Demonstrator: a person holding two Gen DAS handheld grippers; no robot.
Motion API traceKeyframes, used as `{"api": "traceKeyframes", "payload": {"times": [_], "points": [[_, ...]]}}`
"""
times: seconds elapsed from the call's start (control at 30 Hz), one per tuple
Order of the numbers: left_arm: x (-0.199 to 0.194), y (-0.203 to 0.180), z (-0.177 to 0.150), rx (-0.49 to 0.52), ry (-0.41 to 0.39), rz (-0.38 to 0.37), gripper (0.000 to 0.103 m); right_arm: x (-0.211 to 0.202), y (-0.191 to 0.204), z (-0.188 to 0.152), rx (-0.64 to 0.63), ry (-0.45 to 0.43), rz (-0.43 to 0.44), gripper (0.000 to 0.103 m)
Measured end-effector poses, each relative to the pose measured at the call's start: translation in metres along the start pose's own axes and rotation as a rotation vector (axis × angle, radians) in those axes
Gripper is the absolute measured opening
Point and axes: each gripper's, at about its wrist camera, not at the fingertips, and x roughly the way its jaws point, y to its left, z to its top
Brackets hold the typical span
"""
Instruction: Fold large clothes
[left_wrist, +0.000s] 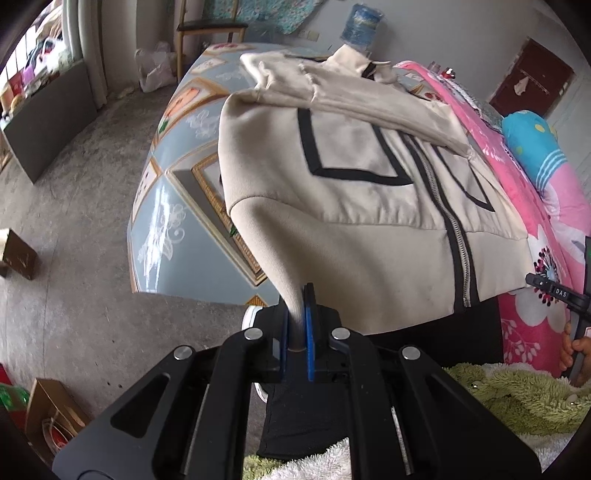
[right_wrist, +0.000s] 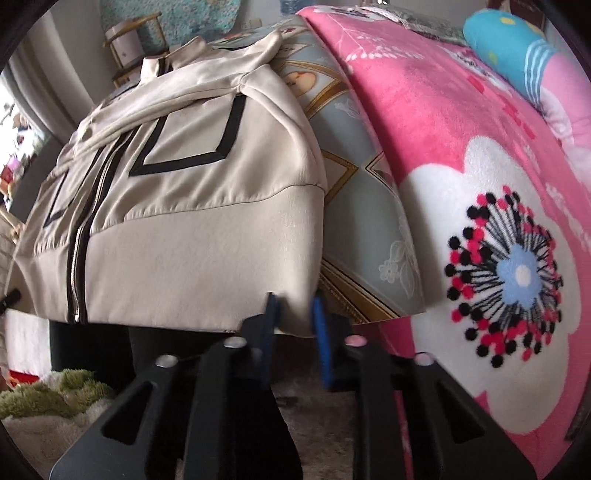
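Observation:
A beige zip-up jacket (left_wrist: 362, 192) with black trim lies front up on a patterned blue-grey table (left_wrist: 173, 206), one sleeve folded across its chest. My left gripper (left_wrist: 298, 314) is shut on the jacket's near left hem corner, which is pulled up into a taut peak between the blue pads. In the right wrist view the jacket (right_wrist: 192, 206) fills the left half. My right gripper (right_wrist: 295, 317) is shut on the near right hem corner, which is bunched between its blue pads (right_wrist: 320, 332) at the table's edge.
A pink flowered blanket (right_wrist: 480, 221) and a blue pillow (right_wrist: 506, 44) lie to the right of the jacket. A hand (left_wrist: 576, 350) holds a black tool at the right edge. A green shaggy rug (left_wrist: 517, 398) lies below; a wooden chair (left_wrist: 207, 33) and boxes (left_wrist: 18, 254) stand on the floor.

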Motion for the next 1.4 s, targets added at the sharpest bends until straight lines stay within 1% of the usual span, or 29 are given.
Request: {"api": "traceKeyframes", "payload": {"times": [0.07, 0.13, 0.23, 0.37, 0.5, 0.57, 0.67, 0.7, 0.77, 0.83, 0.87, 0.9, 0.93, 0.97, 1.0, 1.03, 1.07, 1.1, 1.13, 1.17, 1.23, 1.3, 1.37, 1.4], "points": [[-0.009, -0.003, 0.004, 0.012, -0.034, -0.015, 0.005, -0.008, 0.002, 0.003, 0.0, -0.013, 0.008, 0.006], [-0.018, -0.004, 0.011, 0.023, -0.064, -0.033, 0.005, -0.019, 0.004, 0.009, -0.003, -0.045, 0.014, 0.006], [-0.031, -0.008, 0.031, 0.053, -0.12, -0.055, 0.005, -0.035, 0.007, 0.026, -0.006, -0.096, 0.041, 0.006], [-0.035, -0.001, 0.067, 0.014, -0.167, -0.121, 0.005, -0.045, 0.014, 0.057, -0.032, -0.165, 0.056, 0.006], [-0.023, 0.006, 0.107, -0.014, -0.186, -0.141, 0.005, -0.043, 0.022, 0.096, -0.053, -0.227, 0.061, 0.006], [-0.011, 0.011, 0.127, -0.025, -0.172, -0.134, 0.005, -0.035, 0.023, 0.12, -0.04, -0.245, 0.074, 0.006], [0.014, 0.019, 0.157, -0.041, -0.147, -0.134, 0.005, -0.015, 0.021, 0.153, -0.007, -0.25, 0.099, 0.006], [0.021, 0.022, 0.163, -0.045, -0.143, -0.129, 0.005, -0.007, 0.021, 0.163, 0.003, -0.248, 0.11, 0.006], [0.038, 0.027, 0.174, -0.053, -0.127, -0.121, 0.005, 0.015, 0.018, 0.184, 0.036, -0.232, 0.137, 0.006], [0.058, 0.033, 0.182, -0.055, -0.109, -0.096, 0.009, 0.042, 0.017, 0.201, 0.065, -0.191, 0.175, 0.007], [0.069, 0.037, 0.185, -0.066, -0.093, -0.102, 0.01, 0.053, 0.015, 0.207, 0.081, -0.177, 0.186, 0.009], [0.074, 0.04, 0.185, -0.072, -0.088, -0.109, 0.011, 0.062, 0.014, 0.21, 0.094, -0.165, 0.209, 0.018], [0.079, 0.044, 0.185, -0.085, -0.08, -0.109, 0.012, 0.071, 0.013, 0.214, 0.095, -0.152, 0.241, 0.031], [0.08, 0.049, 0.184, -0.109, -0.076, -0.121, 0.013, 0.076, 0.01, 0.216, 0.109, -0.148, 0.251, 0.037], [0.079, 0.053, 0.181, -0.127, -0.083, -0.134, 0.021, 0.076, 0.005, 0.216, 0.131, -0.147, 0.249, 0.047], [0.072, 0.058, 0.178, -0.143, -0.113, -0.127, 0.037, 0.074, 0.001, 0.215, 0.145, -0.156, 0.257, 0.053], [0.064, 0.063, 0.176, -0.15, -0.149, -0.103, 0.044, 0.069, -0.004, 0.213, 0.159, -0.171, 0.275, 0.055], [0.058, 0.066, 0.173, -0.153, -0.173, -0.091, 0.05, 0.062, -0.009, 0.211, 0.172, -0.187, 0.294, 0.061], [0.049, 0.072, 0.169, -0.159, -0.194, -0.081, 0.05, 0.056, -0.016, 0.207, 0.19, -0.201, 0.301, 0.063], [0.044, 0.075, 0.166, -0.17, -0.204, -0.065, 0.05, 0.05, -0.021, 0.204, 0.203, -0.209, 0.296, 0.063], [0.032, 0.081, 0.157, -0.184, -0.213, -0.043, 0.05, 0.039, -0.032, 0.193, 0.231, -0.21, 0.294, 0.065], [0.027, 0.081, 0.144, -0.192, -0.197, -0.049, 0.05, 0.033, -0.04, 0.176, 0.27, -0.191, 0.331, 0.07], [0.027, 0.077, 0.13, -0.201, -0.163, -0.064, 0.05, 0.031, -0.042, 0.16, 0.296, -0.159, 0.357, 0.071], [0.029, 0.073, 0.121, -0.212, -0.14, -0.075, 0.05, 0.031, -0.041, 0.148, 0.315, -0.127, 0.365, 0.071]]}}
